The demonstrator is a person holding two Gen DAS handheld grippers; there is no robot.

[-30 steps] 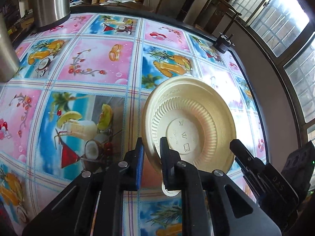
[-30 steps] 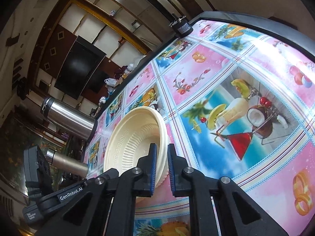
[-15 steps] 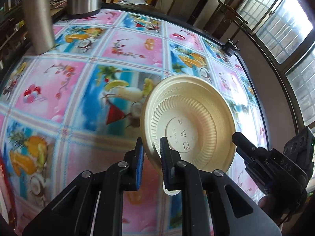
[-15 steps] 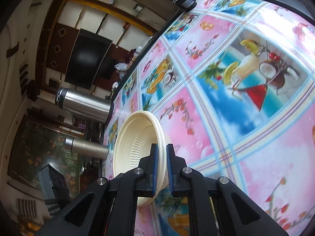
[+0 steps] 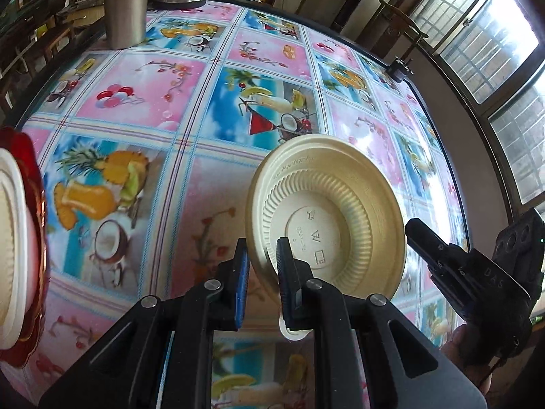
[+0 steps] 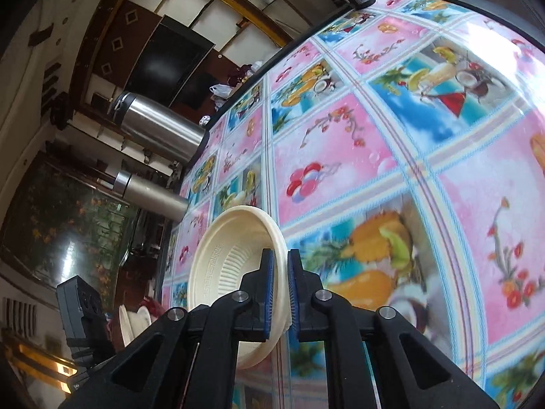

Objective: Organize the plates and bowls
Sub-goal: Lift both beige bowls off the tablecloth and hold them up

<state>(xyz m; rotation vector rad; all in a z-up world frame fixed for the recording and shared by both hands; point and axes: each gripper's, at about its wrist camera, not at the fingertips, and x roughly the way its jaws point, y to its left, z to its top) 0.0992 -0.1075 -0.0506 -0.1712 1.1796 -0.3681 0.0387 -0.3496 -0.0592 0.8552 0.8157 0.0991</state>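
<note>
The bowl has moved left across the table, and a red plate with white bowls on it now shows at the left edge. The table is big and covered with bright fruit pictures. Two shiny steel flasks stand at its far end. The one cream bowl is round with ribbed sides, held up on its edge above the table. The left claw pinches one side of its rim. The right claw pinches the other side.
</note>
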